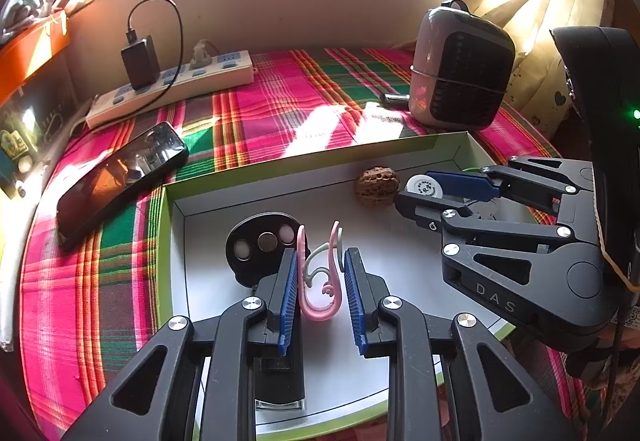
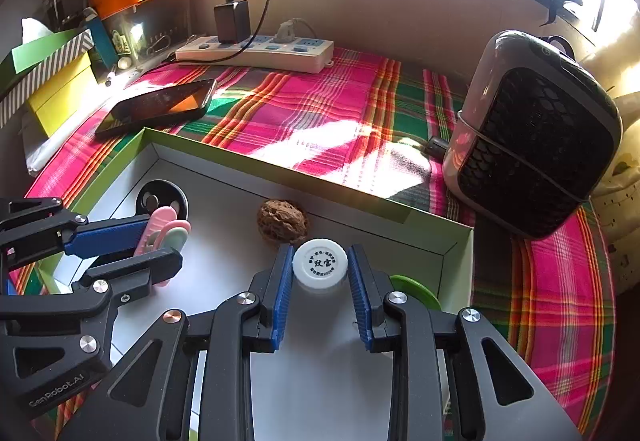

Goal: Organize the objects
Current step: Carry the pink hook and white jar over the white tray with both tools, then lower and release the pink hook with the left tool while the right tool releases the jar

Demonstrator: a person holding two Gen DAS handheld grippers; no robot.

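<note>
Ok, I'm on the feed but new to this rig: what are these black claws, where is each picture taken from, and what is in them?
They are two hand-held grippers, each carrying a wide-angle camera that looks along its fingers. The left gripper, seen from its own camera, is shut on a pink and grey hook clip. In the other picture the right gripper is shut on a white screw cap with printed writing. Each gripper also shows at the side of the other's picture. Both work over a shallow box with green edges on a plaid cloth. In the box lie a walnut and a black round disc. On the cloth: a phone, a power strip and a small fan.
</note>
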